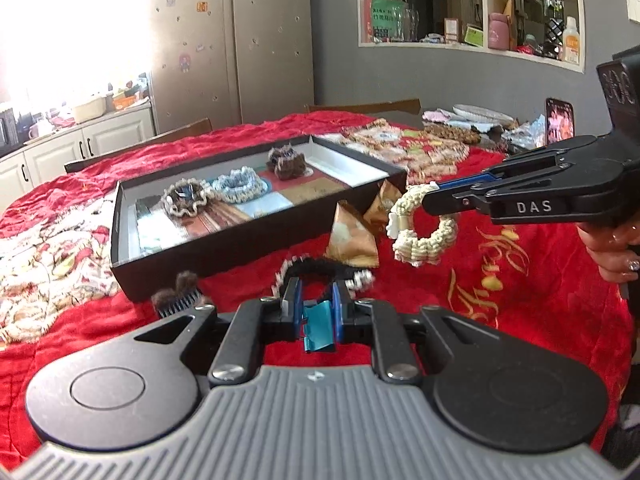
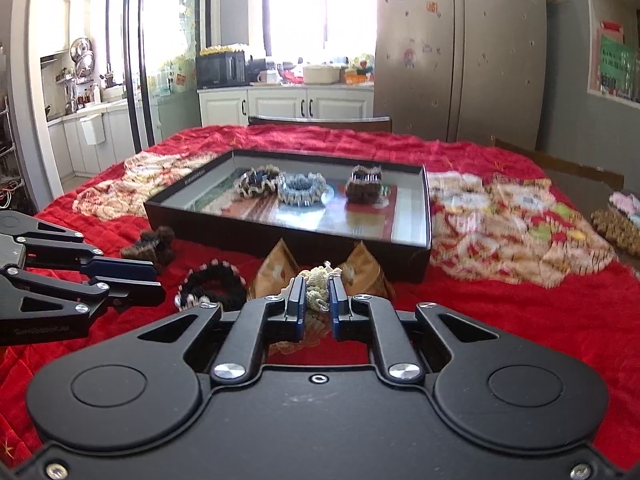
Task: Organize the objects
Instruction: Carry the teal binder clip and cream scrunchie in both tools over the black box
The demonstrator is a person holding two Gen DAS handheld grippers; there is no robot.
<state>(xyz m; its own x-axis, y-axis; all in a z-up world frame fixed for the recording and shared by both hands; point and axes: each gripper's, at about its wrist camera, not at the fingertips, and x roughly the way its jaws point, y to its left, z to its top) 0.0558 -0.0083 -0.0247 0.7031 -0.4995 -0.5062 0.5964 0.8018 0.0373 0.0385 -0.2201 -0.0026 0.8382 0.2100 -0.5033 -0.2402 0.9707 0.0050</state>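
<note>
- Three hair scrunchies already lie inside the black tray (image 1: 256, 240) on the red cloth (image 1: 520, 300): a cream and dark one (image 1: 188, 200) nearest the tray's left end, a pale blue one (image 1: 240, 184) beside it, and a brown fuzzy one (image 1: 286, 164) further along toward the far wall.
- Just off the tray's near right corner, the right gripper (image 1: 430, 196) has its jaws clamped on a cream scrunchie (image 1: 424, 232), which hangs from the fingertips clear of the cloth.
- Two golden pyramid-shaped packets (image 1: 354, 236) stand against the tray's near wall, between it and the hanging scrunchie.
- In front of the tray's near wall, a black scrunchie (image 1: 320, 270) with pale trim lies on the cloth.
- Left gripper (image 1: 316, 300) sits just this side of that black scrunchie, its jaws nearly together with nothing pinched between them.
- By the tray's near left corner, a brown furry hair clip (image 1: 180, 292) rests on the cloth.
</note>
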